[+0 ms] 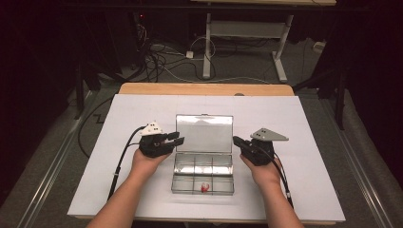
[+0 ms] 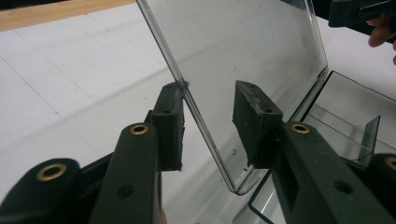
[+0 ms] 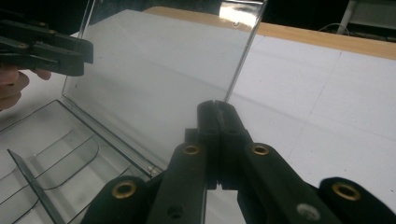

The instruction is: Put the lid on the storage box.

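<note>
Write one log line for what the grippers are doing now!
left gripper: open around lid | right gripper: shut on lid edge | box: open

A compartment box is sitting at the table's centre, its lid standing upright at 12 o'clock. A small object is lying in a front compartment. The left gripper is flanking the lid at 9 o'clock, the right gripper at 3 o'clock.
</note>
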Demonstrator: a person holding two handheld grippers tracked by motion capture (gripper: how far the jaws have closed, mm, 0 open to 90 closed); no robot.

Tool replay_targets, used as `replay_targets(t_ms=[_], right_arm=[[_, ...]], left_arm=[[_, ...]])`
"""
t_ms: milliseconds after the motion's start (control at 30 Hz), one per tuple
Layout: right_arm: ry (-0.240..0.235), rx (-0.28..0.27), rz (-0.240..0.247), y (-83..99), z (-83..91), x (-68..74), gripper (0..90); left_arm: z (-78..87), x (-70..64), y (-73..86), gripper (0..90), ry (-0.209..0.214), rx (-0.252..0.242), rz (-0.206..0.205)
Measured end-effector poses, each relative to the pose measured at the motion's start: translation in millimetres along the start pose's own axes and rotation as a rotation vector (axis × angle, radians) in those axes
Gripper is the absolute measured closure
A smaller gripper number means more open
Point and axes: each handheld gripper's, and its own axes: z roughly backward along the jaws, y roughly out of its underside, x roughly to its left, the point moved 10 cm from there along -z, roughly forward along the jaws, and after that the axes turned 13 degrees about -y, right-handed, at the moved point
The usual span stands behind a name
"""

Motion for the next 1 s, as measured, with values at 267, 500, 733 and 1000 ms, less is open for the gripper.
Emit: replay_targets(t_ms=[267,500,733,1000], right_arm=[[-0.032,0.004,0.043,4.6,-2.7,17.8,90.0],[-0.029,0.028,0.076,10.4,-4.1,25.0,90.0],[-0.037,0.020,0.072,8.9,-3.8,29.5,90.0],[-0.037,0.010,0.074,6.4,0.3,32.5,90.0]], left_arm=[[8.6,-4.6,-1.8,67.4,0.005,-0.036,-0.010],[17.2,-9.3,-1.6,72.0,0.007,-0.057,-0.032],[23.5,-13.1,0.5,73.4,0.003,-0.061,-0.059],[31.9,-18.0,4.3,73.4,0.010,-0.067,-0.077]])
